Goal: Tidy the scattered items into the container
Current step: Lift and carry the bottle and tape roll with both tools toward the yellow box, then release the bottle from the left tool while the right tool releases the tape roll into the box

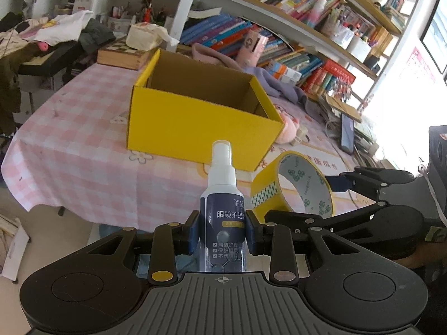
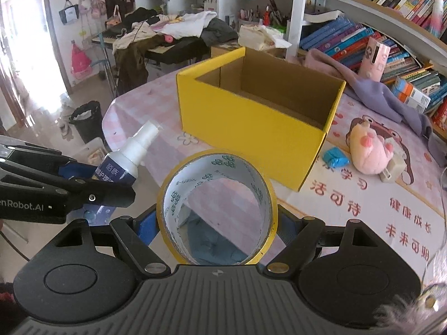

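My left gripper (image 1: 222, 233) is shut on a white spray bottle (image 1: 222, 195) with a dark blue label, held upright short of the yellow cardboard box (image 1: 201, 128). The box stands open-topped on the pink checked tablecloth; its inside looks bare. My right gripper (image 2: 216, 223) is shut on a yellow tape roll (image 2: 216, 209), its blue pads pressing both sides. The tape roll (image 1: 293, 187) and right gripper also show at the right of the left wrist view. The bottle (image 2: 125, 159) and left gripper sit at the left of the right wrist view, before the box (image 2: 251, 128).
A pink plush toy (image 2: 368, 150), a small blue packet (image 2: 335, 157) and a white adapter (image 2: 392, 169) lie on the tablecloth right of the box. A purple cloth (image 2: 377, 95) and bookshelves stand behind. A phone (image 1: 347, 136) rests at the far right.
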